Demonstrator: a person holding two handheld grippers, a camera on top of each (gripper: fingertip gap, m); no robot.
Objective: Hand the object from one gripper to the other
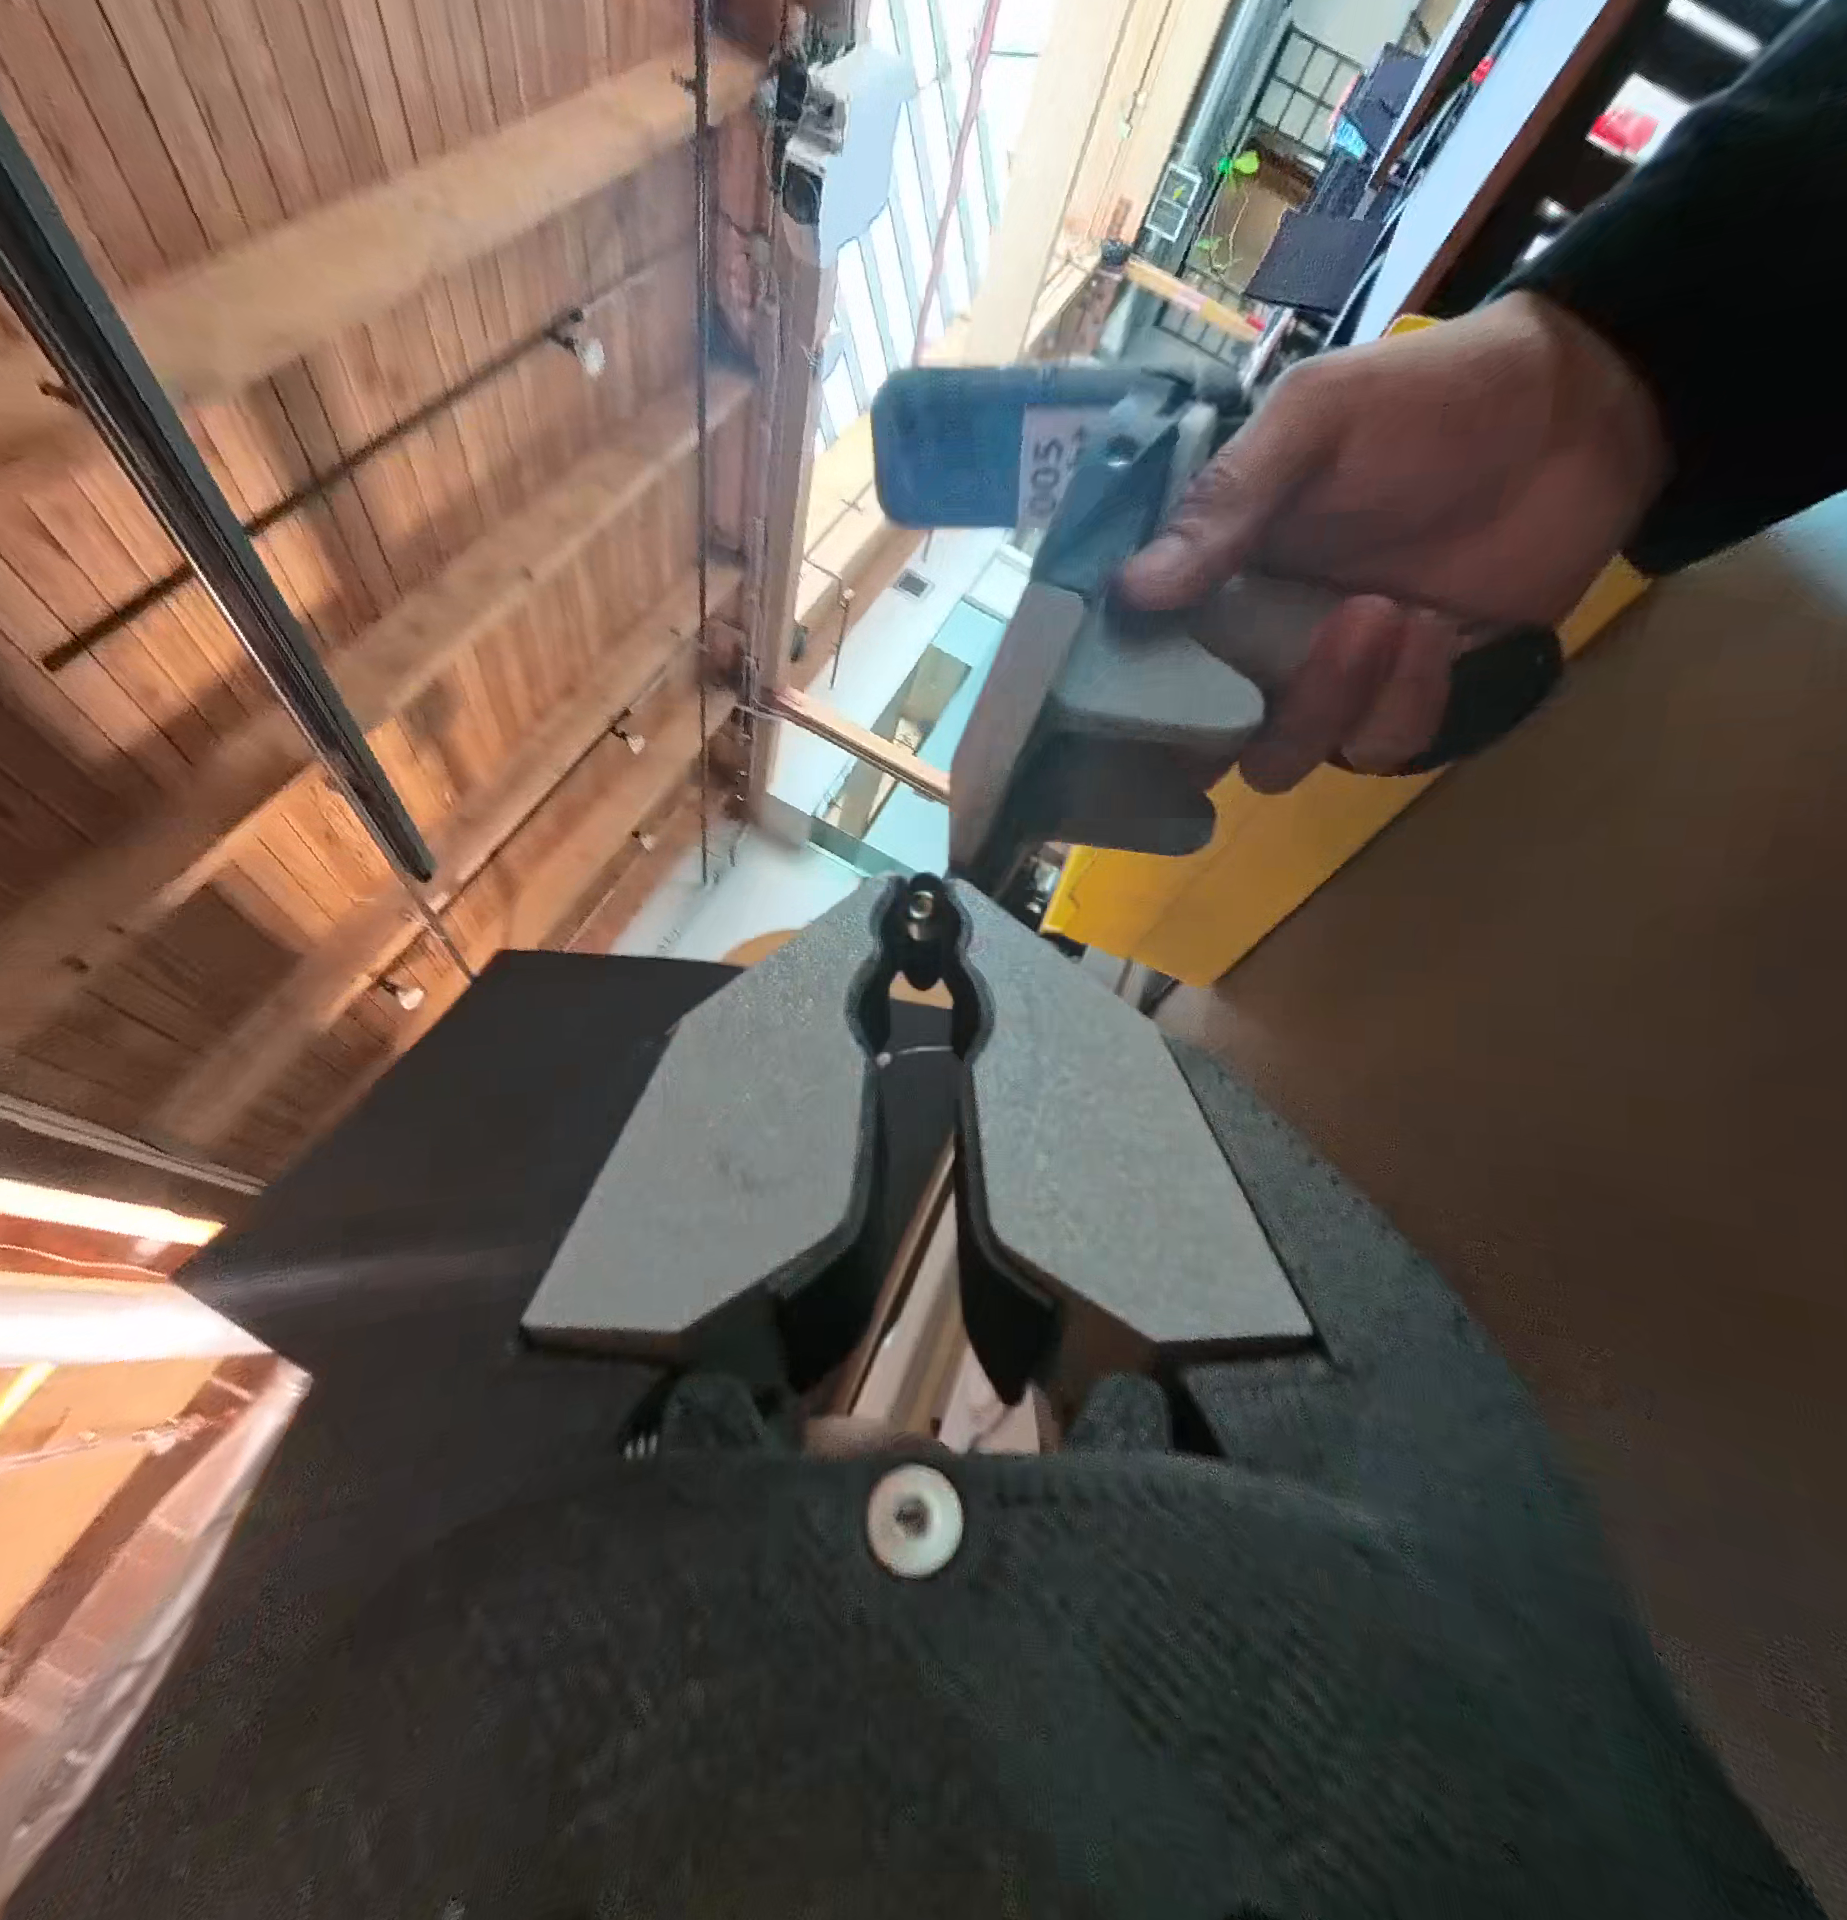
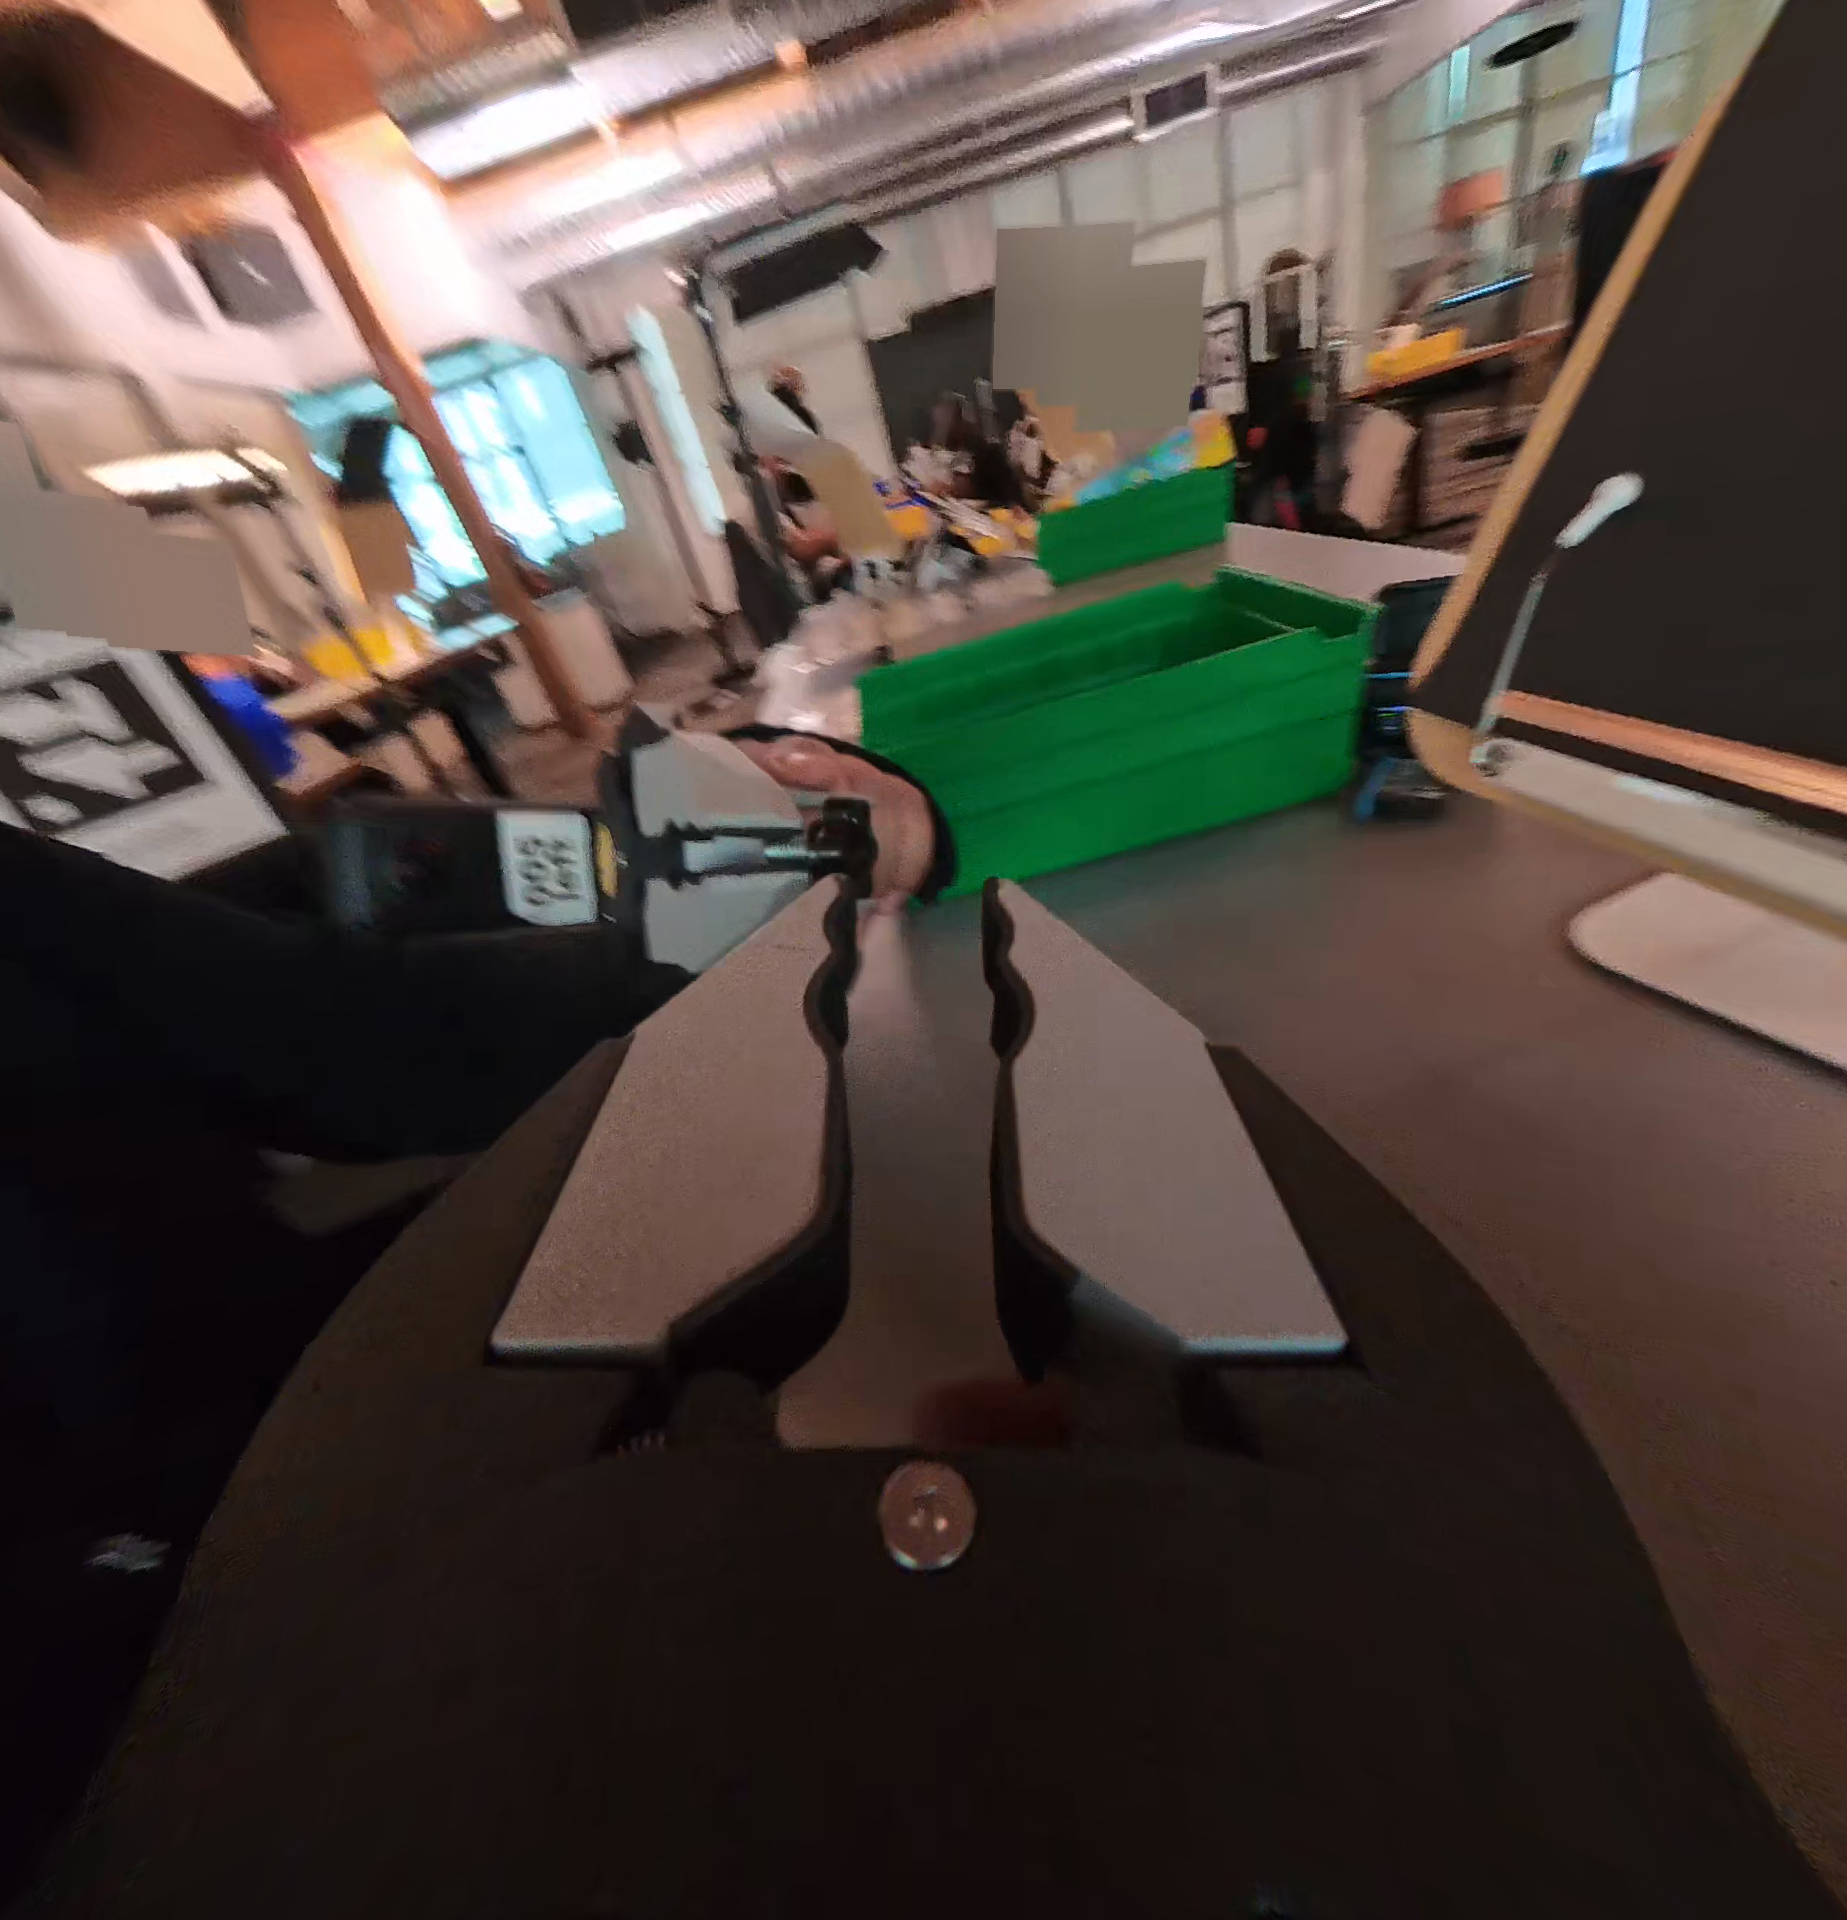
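My left gripper (image 1: 919, 904) is shut on a small black piece with a silver bolt (image 1: 919, 923), pinched at the very fingertips. In the right wrist view the left gripper (image 2: 784, 840) comes in from the left, held in a hand, with the bolt (image 2: 831, 834) sticking out just past my right gripper's left fingertip. My right gripper (image 2: 919, 899) is open and empty, its jaws a narrow gap apart, with the bolt just outside that gap. In the left wrist view the right gripper (image 1: 1075, 831) hangs just above and to the right of the left fingertips, held in a hand (image 1: 1418, 499).
Green plastic bins (image 2: 1106, 717) stand on the grey table (image 2: 1366, 1091) ahead of the right gripper. A dark panel on a stand (image 2: 1677, 416) with a white base (image 2: 1729, 966) is at the right. A black box (image 1: 545, 1049) and a yellow bin (image 1: 1262, 883) are near the left gripper.
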